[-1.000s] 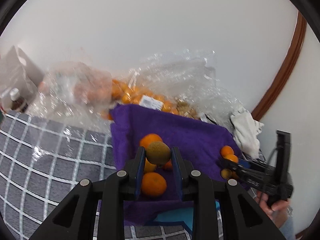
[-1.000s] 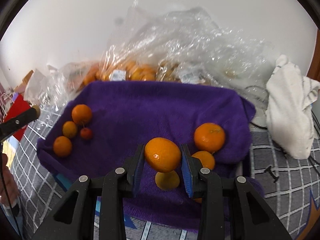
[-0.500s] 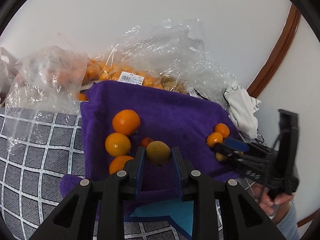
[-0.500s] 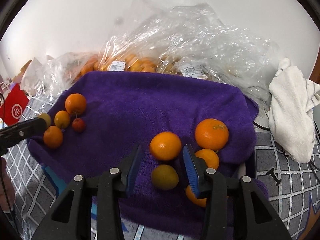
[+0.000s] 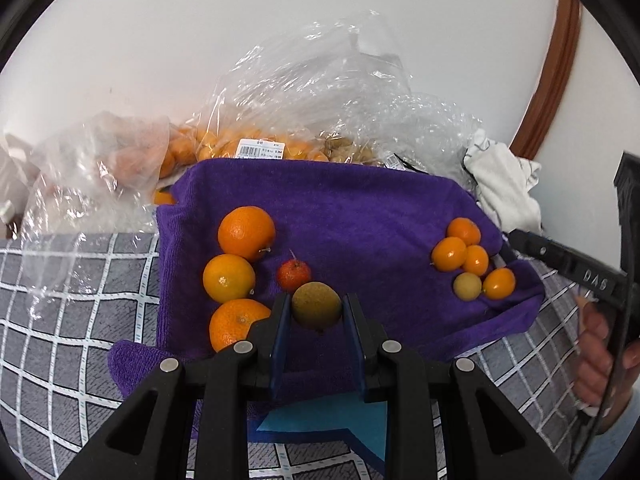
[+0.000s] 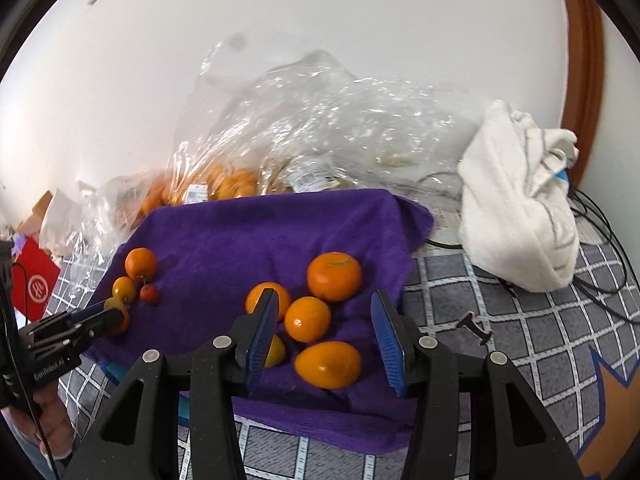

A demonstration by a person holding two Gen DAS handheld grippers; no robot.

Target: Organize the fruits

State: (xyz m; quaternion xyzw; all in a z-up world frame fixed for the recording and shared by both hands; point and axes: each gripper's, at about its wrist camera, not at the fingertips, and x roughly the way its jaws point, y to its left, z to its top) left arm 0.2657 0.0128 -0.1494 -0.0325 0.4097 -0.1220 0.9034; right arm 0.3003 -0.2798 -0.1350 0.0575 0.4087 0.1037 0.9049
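Observation:
A purple towel [image 5: 360,216] lies on the table and bears two groups of fruit. My left gripper [image 5: 316,310] is shut on a yellow-green round fruit [image 5: 316,305] over the towel's near left part, beside three oranges [image 5: 246,232] and a small red fruit [image 5: 293,274]. My right gripper [image 6: 324,332] is open and empty above the right group of oranges [image 6: 334,276]; the one it released [image 6: 307,318] rests on the towel [image 6: 260,232] between the jaws. A yellow fruit [image 6: 276,352] is half hidden behind the left finger.
Clear plastic bags of oranges [image 5: 224,144] are piled behind the towel against the wall. A white cloth [image 6: 520,200] and black cables [image 6: 600,216] lie to the right. A grey checked tablecloth [image 5: 60,280] covers the table. A red box [image 6: 34,284] stands far left.
My right gripper opened, let the orange down onto the towel and drew back. My left gripper moved over the towel's left group with the yellow-green fruit still held.

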